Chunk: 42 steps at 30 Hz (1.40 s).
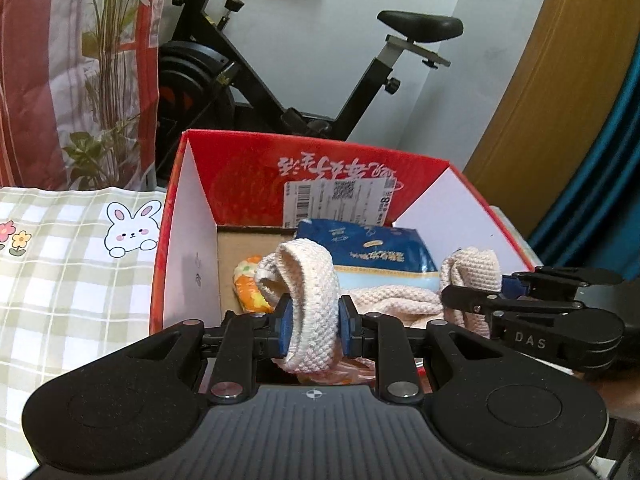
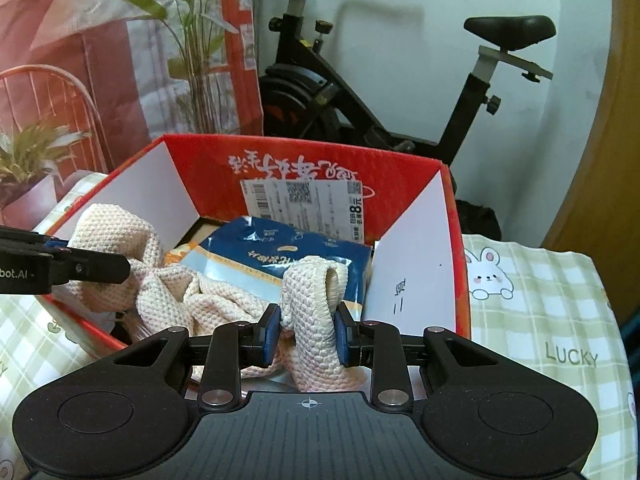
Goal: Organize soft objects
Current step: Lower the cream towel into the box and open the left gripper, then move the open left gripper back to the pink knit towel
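the left gripper (image 1: 311, 322) has its jaws clamped on a folded end of the cream knit cloth (image 1: 394, 300), which loops up between the blue pads (image 1: 285, 325). the right gripper (image 2: 306, 332) is clamped the same way on the cloth's other end. the cloth sags between them over the near edge of the red box (image 1: 240, 168), touching a blue packet (image 1: 380, 246) inside. an orange item (image 1: 249, 286) lies in the box's left corner. the box stands on a checked cover (image 1: 72, 264).
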{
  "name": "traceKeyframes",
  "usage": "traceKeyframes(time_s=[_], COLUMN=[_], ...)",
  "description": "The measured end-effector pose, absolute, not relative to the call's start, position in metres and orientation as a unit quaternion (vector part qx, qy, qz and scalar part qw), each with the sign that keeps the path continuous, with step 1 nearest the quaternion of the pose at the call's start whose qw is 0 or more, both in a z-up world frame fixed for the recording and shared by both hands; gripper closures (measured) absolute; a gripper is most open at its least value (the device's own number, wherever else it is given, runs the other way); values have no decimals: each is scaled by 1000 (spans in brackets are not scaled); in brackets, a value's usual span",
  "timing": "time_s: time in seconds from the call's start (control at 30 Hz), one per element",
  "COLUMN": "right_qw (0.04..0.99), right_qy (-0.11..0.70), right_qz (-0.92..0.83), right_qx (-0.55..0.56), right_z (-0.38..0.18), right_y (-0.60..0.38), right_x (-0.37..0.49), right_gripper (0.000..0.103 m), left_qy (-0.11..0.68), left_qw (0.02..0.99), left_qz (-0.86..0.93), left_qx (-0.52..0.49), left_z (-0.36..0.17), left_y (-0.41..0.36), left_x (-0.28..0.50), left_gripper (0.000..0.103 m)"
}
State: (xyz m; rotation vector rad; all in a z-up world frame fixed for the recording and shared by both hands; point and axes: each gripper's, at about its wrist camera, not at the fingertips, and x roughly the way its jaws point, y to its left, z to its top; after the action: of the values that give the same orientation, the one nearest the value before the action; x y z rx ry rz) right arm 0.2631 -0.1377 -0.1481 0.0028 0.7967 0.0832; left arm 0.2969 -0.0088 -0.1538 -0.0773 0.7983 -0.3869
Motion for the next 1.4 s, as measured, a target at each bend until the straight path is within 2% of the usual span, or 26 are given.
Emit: traceKeyframes(time_s=[0.13,0.23,0.27,0.37,0.4,0.5,0.53,0.6,0.87,1.17,1.4], right_qw=[929,933,935,943,946,952,955,960,970,977,978], right_qy=[368,358,353,330,322,305,296,280,245,211,204], right_qz=[37,33,32,33,32,22,17,16,1,-4,1], right_qx=[-2,-14,-18,-21,-19,-15,-14,-7,8,32,48], right_z=[-147,-144,-143,-135,-132,-123,-120,-114,-96,-85,-78], right_y=[-139,-138,-138,-139,-140,-143,-144,-146,-146,-142,-141], right_x=[260,258,257,252,250,245,243,237,218,185,156], right_gripper=[74,66,65,47,37,10,4,1,0,0,0], left_qy=[377,361,353,332,323,307,306,301,276,215,212], left_qw=[907,914,918,925,928,934,935,938,952,971,971], left_qz=[-182,-183,-181,-180,-181,-177,-172,-164,-130,-102,-111], left_qx=[-34,-29,-29,-39,-44,-52,-53,-54,-14,14,7], left_z=[-156,-153,-151,-142,-139,-130,-127,-122,-104,-83,-80], left_y=[-4,-4,-3,-2,-1,0,0,2,6,12,16], left_x=[297,294,292,288,285,280,279,275,252,213,187], left_gripper=[74,47,34,14,8,2,1,0,0,0,0])
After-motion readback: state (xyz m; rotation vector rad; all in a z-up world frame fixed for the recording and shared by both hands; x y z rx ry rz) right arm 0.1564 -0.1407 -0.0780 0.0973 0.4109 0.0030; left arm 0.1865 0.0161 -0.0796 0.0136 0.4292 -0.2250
